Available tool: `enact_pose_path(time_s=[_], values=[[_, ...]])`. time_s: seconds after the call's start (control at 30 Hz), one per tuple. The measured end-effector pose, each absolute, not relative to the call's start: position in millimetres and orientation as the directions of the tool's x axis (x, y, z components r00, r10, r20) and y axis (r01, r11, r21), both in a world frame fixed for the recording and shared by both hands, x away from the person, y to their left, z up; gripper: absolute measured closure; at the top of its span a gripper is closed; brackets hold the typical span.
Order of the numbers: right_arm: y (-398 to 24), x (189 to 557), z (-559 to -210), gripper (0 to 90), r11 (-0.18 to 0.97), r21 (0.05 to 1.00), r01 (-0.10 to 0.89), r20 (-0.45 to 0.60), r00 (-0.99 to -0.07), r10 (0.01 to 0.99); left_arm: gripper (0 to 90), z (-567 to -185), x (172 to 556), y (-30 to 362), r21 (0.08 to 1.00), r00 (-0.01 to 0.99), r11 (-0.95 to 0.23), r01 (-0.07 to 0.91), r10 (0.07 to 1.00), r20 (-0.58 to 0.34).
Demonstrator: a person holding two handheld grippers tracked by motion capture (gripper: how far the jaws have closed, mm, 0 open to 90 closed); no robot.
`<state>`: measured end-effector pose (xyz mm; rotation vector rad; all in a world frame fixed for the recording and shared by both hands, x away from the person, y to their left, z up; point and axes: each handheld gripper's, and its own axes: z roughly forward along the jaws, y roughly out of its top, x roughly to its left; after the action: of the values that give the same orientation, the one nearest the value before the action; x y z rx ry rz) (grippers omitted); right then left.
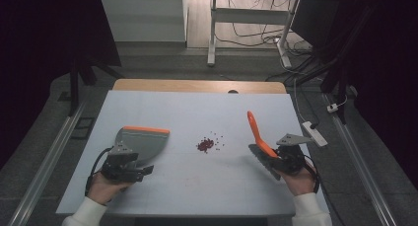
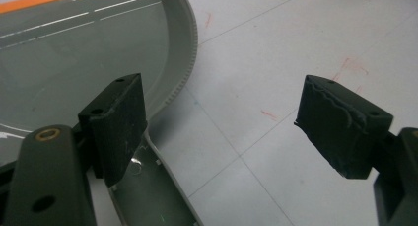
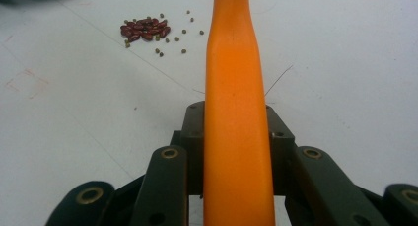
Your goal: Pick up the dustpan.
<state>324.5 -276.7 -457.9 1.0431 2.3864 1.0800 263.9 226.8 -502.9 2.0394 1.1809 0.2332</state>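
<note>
Orange handle, so that's a little brush point(image 1: 257, 135) clamped tight in the right hand-held gripper point(image 1: 286, 157), bristles low on the desk point(image 1: 197, 186) and the handle tilted up and away, which to me looks like it's set up for sweeping. The target has to be the small pile of red beans point(image 1: 205, 145) with a few greenish bits scattered round it, sitting mid-desk between the two hands. Off to the left lies a grey dustpan point(image 1: 143, 142) with an orange lip, flat on the desk. The left hand-held gripper point(image 1: 129, 170) sits at its handle end with jaws spread wide, one pad just over the handle, not squeezing anything yet. No brand or readable writing anywhere I can spot.
</note>
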Motion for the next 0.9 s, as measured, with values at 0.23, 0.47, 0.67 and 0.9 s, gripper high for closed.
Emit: enact_pose_path(time_s=[0.23, 0.47, 0.67, 0.9], values=[[-277.2, 323.7, -457.3, 69.4, 0.445, 0.755, 0.482, -0.003, -0.676, 0.737, 19.4, -502.7, 264.0, 229.1, 0.680, 0.552, -0.283, 0.677, 0.805, -0.215], [-275.6, 323.6, -457.5, 69.4, 0.454, 0.749, 0.482, -0.006, -0.680, 0.733, 19.7, -502.4, 264.4, 228.1, 0.663, 0.535, -0.291, 0.689, 0.822, -0.195], [-275.9, 323.4, -456.6, 69.4, 0.448, 0.753, 0.482, -0.003, -0.677, 0.736, 20.3, -501.1, 264.2, 229.9, 0.671, 0.538, -0.283, 0.686, 0.818, -0.204], [-274.7, 323.4, -457.4, 69.4, 0.453, 0.750, 0.482, -0.005, -0.682, 0.732, 20.7, -497.9, 263.6, 225.8, 0.669, 0.548, -0.303, 0.679, 0.815, -0.188]])
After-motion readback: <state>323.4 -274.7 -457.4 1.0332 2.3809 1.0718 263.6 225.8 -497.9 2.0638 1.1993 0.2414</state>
